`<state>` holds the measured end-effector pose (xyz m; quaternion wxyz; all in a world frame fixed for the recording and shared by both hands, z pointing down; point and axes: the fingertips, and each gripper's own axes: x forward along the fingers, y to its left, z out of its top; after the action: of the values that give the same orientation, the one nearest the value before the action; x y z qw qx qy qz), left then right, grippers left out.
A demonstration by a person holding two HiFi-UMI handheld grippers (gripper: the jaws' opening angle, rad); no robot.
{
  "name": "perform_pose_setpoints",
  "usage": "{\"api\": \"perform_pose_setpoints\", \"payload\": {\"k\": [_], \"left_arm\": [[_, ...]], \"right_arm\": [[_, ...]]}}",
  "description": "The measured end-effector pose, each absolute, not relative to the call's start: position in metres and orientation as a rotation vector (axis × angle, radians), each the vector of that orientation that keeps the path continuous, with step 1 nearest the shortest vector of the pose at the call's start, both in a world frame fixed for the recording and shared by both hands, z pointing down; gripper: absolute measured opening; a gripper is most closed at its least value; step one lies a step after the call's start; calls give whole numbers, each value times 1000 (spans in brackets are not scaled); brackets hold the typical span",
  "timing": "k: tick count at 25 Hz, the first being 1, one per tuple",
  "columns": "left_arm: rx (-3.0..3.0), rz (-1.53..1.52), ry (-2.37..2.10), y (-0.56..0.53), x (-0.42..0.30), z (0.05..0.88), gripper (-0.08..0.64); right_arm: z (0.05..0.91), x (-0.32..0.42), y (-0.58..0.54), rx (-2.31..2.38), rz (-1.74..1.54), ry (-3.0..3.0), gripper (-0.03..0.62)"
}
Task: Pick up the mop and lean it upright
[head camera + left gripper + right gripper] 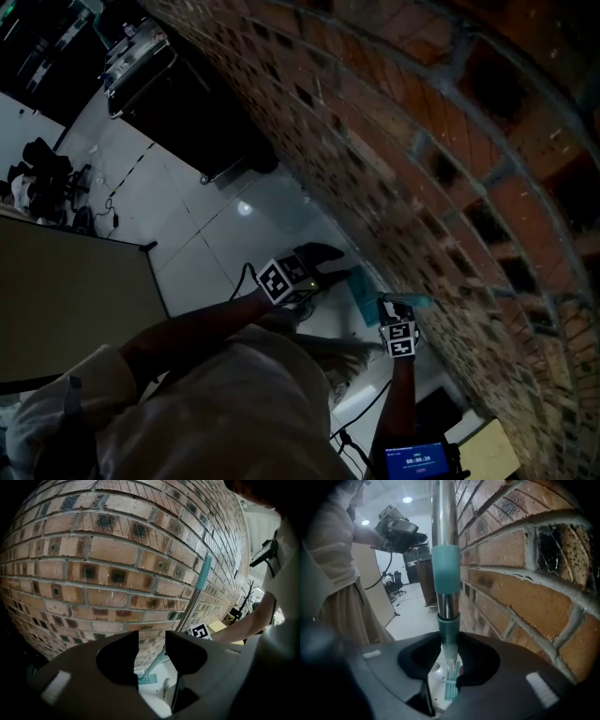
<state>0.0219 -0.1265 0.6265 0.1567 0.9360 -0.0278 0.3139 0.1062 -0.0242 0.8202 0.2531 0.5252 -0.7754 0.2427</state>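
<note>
Head view looks steeply down; all 3 views (gripper ones nearest) share the brick wall (422, 141).

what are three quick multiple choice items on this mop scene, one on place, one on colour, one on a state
1. Where does the mop handle stand?
A) beside the brick wall
B) on a table
C) in a bucket

2. What colour is the sleeve on the mop handle?
A) red
B) teal
C) yellow

3. How are the right tongs?
A) wide open and empty
B) out of view
C) closed on the mop handle

Answers:
1 A: the bricks run right next to the mop handle in the right gripper view.
2 B: the band round the metal tube is teal.
3 C: both jaws press on the collar of the mop handle.
</note>
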Motion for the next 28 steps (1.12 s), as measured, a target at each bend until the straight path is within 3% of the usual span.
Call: {"api": "perform_pose_setpoints", "payload": {"k": [28], "left_arm": [[2635, 949, -91, -106, -2, 641, 192]], "right_arm": [[868, 98, -17, 1411, 733, -2055, 115]]}}
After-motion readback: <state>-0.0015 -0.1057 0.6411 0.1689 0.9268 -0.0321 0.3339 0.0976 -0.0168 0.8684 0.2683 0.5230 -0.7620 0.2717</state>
